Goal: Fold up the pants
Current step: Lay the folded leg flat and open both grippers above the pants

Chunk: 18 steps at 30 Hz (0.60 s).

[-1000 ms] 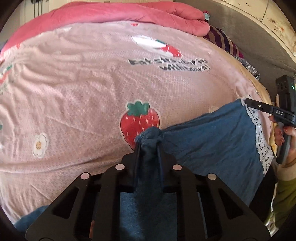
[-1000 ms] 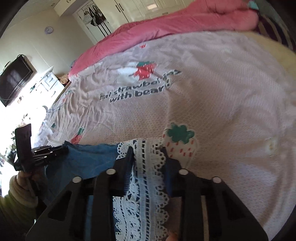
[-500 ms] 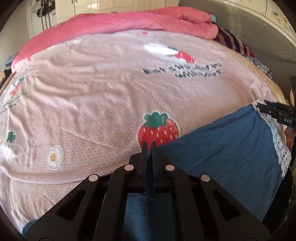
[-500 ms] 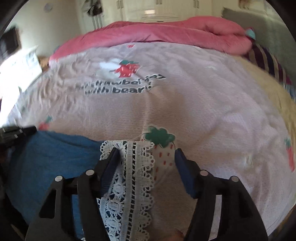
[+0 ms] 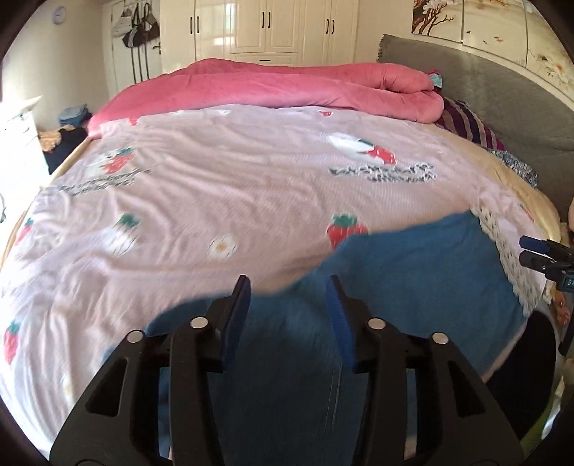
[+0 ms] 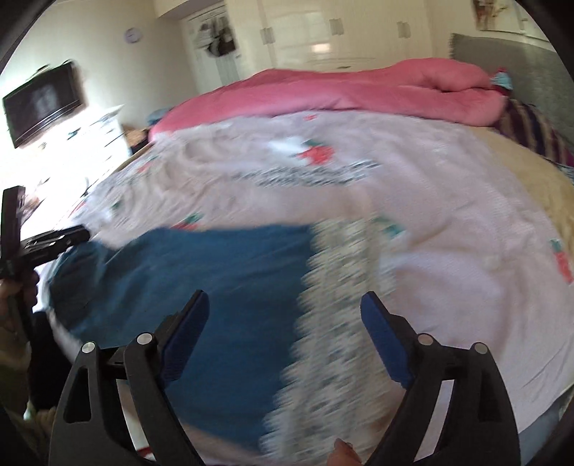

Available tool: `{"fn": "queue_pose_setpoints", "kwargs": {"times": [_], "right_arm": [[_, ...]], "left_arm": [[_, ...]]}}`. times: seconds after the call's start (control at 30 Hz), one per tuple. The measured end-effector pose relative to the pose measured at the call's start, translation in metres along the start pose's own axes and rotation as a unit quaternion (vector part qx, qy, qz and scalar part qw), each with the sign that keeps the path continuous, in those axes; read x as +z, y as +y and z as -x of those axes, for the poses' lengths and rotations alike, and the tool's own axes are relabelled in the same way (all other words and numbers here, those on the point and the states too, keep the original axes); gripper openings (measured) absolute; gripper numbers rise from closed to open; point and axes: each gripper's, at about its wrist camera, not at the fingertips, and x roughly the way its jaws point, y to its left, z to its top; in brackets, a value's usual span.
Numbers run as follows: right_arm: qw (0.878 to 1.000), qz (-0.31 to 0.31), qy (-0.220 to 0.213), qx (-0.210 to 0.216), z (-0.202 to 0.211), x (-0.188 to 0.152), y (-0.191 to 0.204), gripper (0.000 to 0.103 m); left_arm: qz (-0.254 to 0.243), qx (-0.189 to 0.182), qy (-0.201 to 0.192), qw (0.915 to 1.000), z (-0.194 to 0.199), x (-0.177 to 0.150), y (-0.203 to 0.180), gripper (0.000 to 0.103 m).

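The blue pants (image 5: 412,286) with a white lace hem (image 5: 509,258) lie flat on the near edge of the bed. My left gripper (image 5: 288,283) is open and empty above the blue cloth. My right gripper (image 6: 285,304) is open and empty above the pants (image 6: 215,286) beside the lace hem (image 6: 333,304). The right gripper also shows at the right edge of the left wrist view (image 5: 538,251). The left gripper shows at the left edge of the right wrist view (image 6: 53,240). Both views are blurred by motion.
The pink strawberry-print sheet (image 5: 233,186) covers the bed. A rolled pink quilt (image 5: 287,86) lies along the far side. A striped pillow (image 5: 466,125) and grey headboard (image 5: 502,96) are at the right. White wardrobes (image 5: 265,28) stand behind; a wall TV (image 6: 39,104) is left.
Both grippers have opened and let go of the pants: the left released the blue cloth, the right released the lace hem. Both have pulled back and up; the pants now lie on the bed.
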Motion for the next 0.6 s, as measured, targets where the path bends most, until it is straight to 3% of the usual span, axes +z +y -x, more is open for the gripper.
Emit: {"fn": "queue_pose_setpoints", "kwargs": {"times": [0.27,0.4,0.6], "right_arm": [[0.998,0.039,0.047,0.010,-0.019,-0.014,0.047,0.089],[0.996,0.009,0.084,-0.021,-0.029,-0.028,0.033,0.090],[0.995,-0.013,0.090,-0.030,-0.020,-0.040,0.017,0.090]], "left_arm": [[-0.040,0.105,0.015,0.9936,0.016,-0.047,0.005,0.061],[-0.001,0.098,0.064,0.9932,0.002,-0.067,0.026,0.062],[0.011,0.083,0.065,0.9944,0.001,-0.072,0.032,0.063]]}}
